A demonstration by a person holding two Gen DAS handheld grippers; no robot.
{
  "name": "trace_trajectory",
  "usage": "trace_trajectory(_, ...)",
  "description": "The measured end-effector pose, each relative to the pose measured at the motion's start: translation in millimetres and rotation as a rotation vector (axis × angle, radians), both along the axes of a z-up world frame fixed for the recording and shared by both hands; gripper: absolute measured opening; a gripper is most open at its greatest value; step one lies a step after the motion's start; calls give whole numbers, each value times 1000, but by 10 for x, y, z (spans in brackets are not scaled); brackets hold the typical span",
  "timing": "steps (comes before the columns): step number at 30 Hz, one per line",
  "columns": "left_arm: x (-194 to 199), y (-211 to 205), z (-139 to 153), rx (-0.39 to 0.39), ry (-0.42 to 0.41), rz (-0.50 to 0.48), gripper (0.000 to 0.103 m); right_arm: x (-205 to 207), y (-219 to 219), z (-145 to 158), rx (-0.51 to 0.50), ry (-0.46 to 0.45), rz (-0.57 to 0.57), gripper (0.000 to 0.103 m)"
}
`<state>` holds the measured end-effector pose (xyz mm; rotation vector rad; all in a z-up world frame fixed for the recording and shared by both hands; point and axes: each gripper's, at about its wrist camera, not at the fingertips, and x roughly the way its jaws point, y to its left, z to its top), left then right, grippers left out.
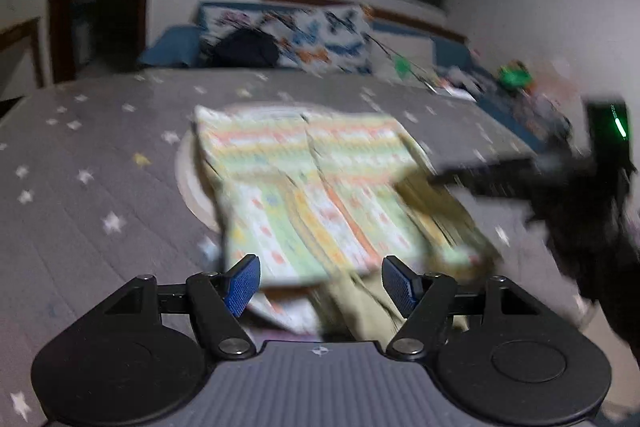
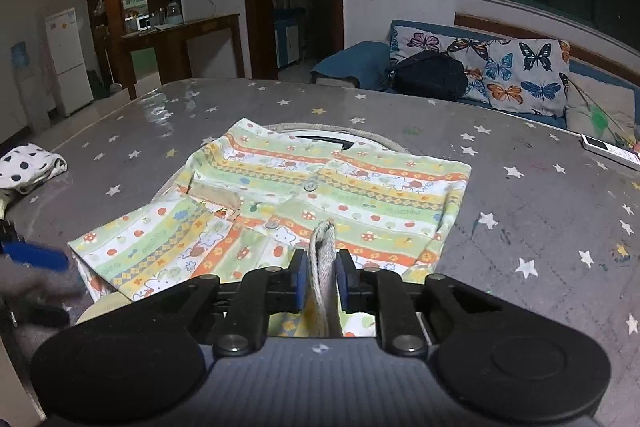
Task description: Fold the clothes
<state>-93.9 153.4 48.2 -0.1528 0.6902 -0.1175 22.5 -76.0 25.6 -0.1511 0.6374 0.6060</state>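
Item: pastel striped, cartoon-print buttoned cotton shirt (image 2: 320, 187) on grey star-patterned table cover (image 2: 540, 195).
Right gripper (image 2: 322, 281) pinches hem fold; left gripper (image 1: 320, 281) wide, empty. Best kept pinched, carried evenly toward collar.

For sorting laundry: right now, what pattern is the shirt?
Shirt: pastel green, yellow and orange cartoon stripes; clearest in right wrist view.
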Motion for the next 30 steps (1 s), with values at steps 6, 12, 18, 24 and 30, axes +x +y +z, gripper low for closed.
trace_trajectory(6,530,127,-73,28,36,90,69,38,-26,-78,-5,30,-15,22)
trace_trajectory(12,823,193,-287,54,109,90,34,34,-56,-120,-14,40,-18,24)
trace_trajectory(18,821,347,-424,21,125,118,8,-48,-59,-127,-31,37,1,37)
trace_trajectory(24,628,614,-506,10,130,276,2,-93,-152,-247,-59,73,-13,45)
trace_trajectory(30,605,721,-384,-72,112,237,6,-84,-236,-322,-62,95,-26,47)
